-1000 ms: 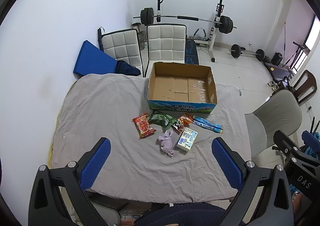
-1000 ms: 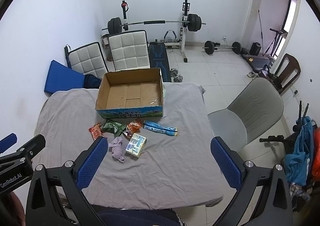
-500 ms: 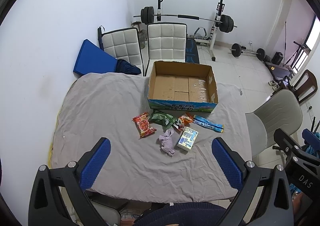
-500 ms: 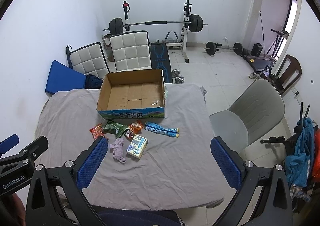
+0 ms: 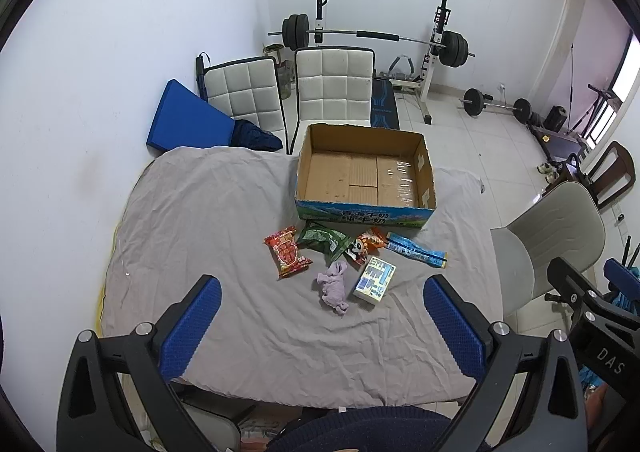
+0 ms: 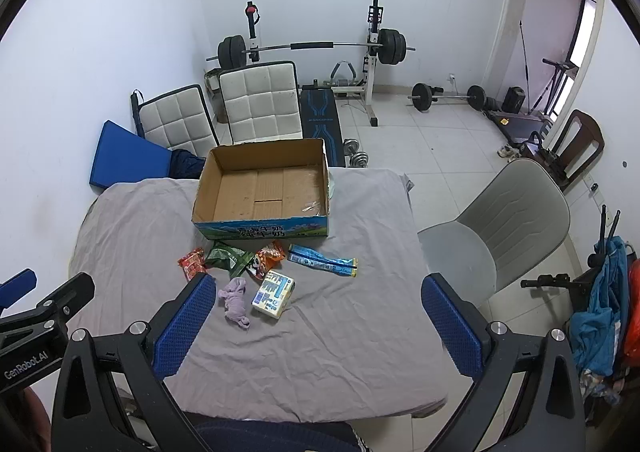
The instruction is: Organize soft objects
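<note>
An open, empty cardboard box (image 5: pixel 364 176) (image 6: pixel 264 188) stands at the far middle of the cloth-covered table (image 5: pixel 208 220). In front of it lie a red snack bag (image 5: pixel 286 256), a green bag (image 5: pixel 322 238), an orange panda bag (image 5: pixel 364 248), a long blue packet (image 5: pixel 416 250), a white-blue tissue pack (image 5: pixel 376 280) and a crumpled purple cloth (image 5: pixel 334 286) (image 6: pixel 236 298). My left gripper (image 5: pixel 320 328) is open and empty, high above the near table edge. My right gripper (image 6: pixel 316 326) is open and empty, also held high.
Two white padded chairs (image 5: pixel 332 84) and a blue mat (image 5: pixel 188 124) stand behind the table. A grey chair (image 6: pixel 504 220) stands to the right. A barbell rack (image 6: pixel 312 48) and weights are at the back wall.
Both grippers have drifted slightly; the view of the table shifts a little downward. Nothing on the table has moved.
</note>
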Available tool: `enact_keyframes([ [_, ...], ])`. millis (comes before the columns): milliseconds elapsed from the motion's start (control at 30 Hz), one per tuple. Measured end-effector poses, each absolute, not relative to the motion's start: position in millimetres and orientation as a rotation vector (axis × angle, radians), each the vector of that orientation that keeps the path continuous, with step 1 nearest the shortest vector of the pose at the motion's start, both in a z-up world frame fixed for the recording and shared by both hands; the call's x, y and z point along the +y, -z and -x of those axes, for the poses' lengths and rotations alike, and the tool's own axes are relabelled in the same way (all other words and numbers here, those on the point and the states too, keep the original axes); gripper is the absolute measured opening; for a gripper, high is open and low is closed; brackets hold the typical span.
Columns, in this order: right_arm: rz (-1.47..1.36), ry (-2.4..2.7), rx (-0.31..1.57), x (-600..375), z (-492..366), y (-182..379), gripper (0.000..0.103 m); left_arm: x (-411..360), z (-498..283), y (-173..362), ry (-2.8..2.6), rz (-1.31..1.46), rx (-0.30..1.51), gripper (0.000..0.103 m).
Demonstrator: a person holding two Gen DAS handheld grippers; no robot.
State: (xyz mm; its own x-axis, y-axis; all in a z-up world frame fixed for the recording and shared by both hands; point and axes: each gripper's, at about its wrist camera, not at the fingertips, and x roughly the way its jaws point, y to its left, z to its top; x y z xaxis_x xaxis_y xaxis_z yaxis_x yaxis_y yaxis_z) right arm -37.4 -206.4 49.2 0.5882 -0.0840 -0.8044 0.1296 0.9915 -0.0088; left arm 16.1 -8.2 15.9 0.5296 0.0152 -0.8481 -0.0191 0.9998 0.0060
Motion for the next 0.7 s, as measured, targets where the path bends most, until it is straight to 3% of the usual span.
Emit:
enact_keyframes([
  [500, -0.076, 0.117, 0.941, -217, 34, -50, 0.103, -12, -21, -11, -0.017, 0.01, 1.019, 0.103],
  [700, -0.142, 0.1, 1.028, -236, 3, -13, 0.103, -2, -46, 19, -0.037, 0.032, 1.033, 0.103],
])
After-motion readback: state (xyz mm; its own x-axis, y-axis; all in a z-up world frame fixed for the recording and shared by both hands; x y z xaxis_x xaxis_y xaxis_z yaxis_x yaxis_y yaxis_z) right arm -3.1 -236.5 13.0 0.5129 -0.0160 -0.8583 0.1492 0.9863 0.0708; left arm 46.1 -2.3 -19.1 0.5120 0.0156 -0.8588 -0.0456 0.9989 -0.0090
